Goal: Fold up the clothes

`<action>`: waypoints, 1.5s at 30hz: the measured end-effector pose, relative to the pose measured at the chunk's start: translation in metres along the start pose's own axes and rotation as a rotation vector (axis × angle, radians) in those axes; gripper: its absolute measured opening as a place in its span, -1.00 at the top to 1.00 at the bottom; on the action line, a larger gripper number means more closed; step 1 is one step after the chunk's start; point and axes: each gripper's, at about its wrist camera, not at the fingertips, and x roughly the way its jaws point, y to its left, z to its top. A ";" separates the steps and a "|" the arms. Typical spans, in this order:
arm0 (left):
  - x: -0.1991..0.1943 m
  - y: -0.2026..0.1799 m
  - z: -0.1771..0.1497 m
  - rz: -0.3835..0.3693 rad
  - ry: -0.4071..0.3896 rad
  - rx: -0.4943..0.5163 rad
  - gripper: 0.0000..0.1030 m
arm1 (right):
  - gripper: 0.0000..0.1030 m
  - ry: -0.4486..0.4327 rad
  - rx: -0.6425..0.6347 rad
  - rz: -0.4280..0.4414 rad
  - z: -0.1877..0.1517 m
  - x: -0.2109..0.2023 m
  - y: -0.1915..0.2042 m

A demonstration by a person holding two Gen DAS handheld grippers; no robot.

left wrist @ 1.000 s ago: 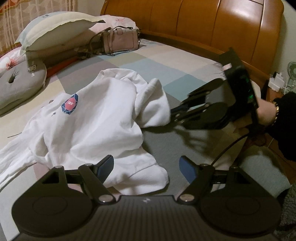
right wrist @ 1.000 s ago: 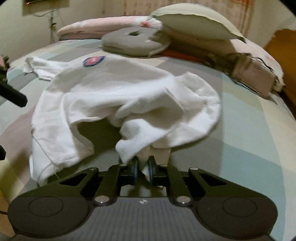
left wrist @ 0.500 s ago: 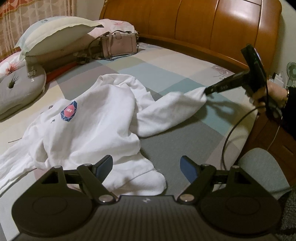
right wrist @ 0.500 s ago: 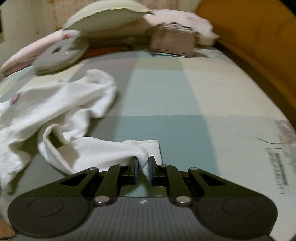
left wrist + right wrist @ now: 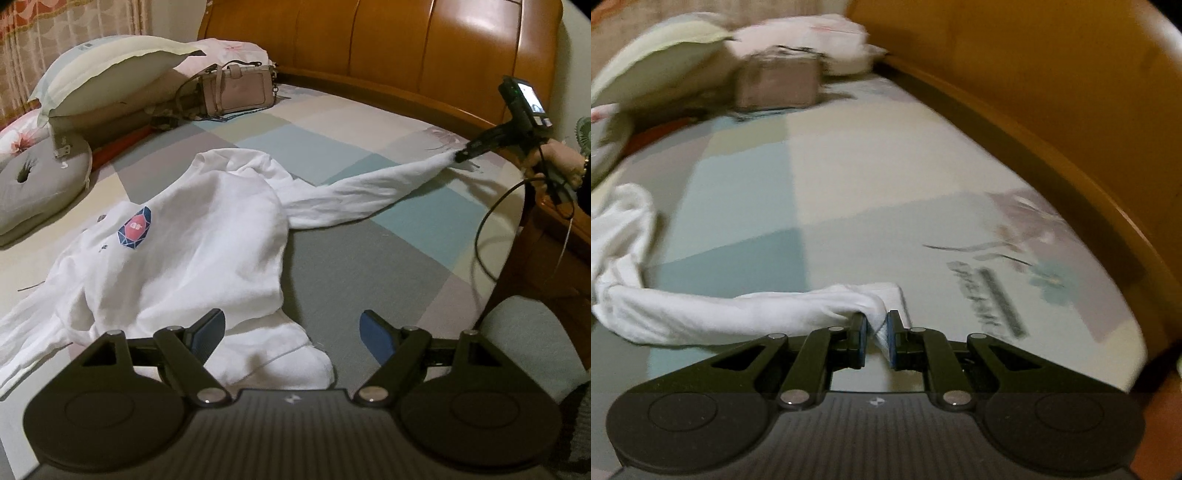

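While my right gripper is pinching the cuff of the sleeve, narrow on the cloth, my left gripper is hovering wide and empty over the hem. White sweatshirt: lying rumpled on the checked bed, sleeve stretching toward the wooden headboard. Its other sleeve is running out of frame. Right view is blurring; handbag and pillow are barely making themselves out there.
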 end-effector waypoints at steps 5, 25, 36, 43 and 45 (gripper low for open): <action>0.007 0.002 0.002 0.031 -0.024 0.003 -0.62 | 0.58 0.013 0.033 0.030 -0.004 -0.009 -0.005; 0.049 0.015 0.042 0.045 -0.056 -0.032 -0.66 | 0.08 0.088 -0.122 0.602 0.084 0.080 0.191; 0.065 0.020 0.043 0.035 -0.047 -0.053 -0.66 | 0.94 0.059 -0.179 0.541 0.113 0.118 0.231; 0.062 0.021 0.045 0.033 -0.069 -0.077 -0.66 | 0.95 0.003 -0.200 0.461 0.153 0.133 0.246; 0.062 0.022 0.046 0.032 -0.073 -0.080 -0.67 | 0.94 0.004 -0.193 0.462 0.158 0.136 0.248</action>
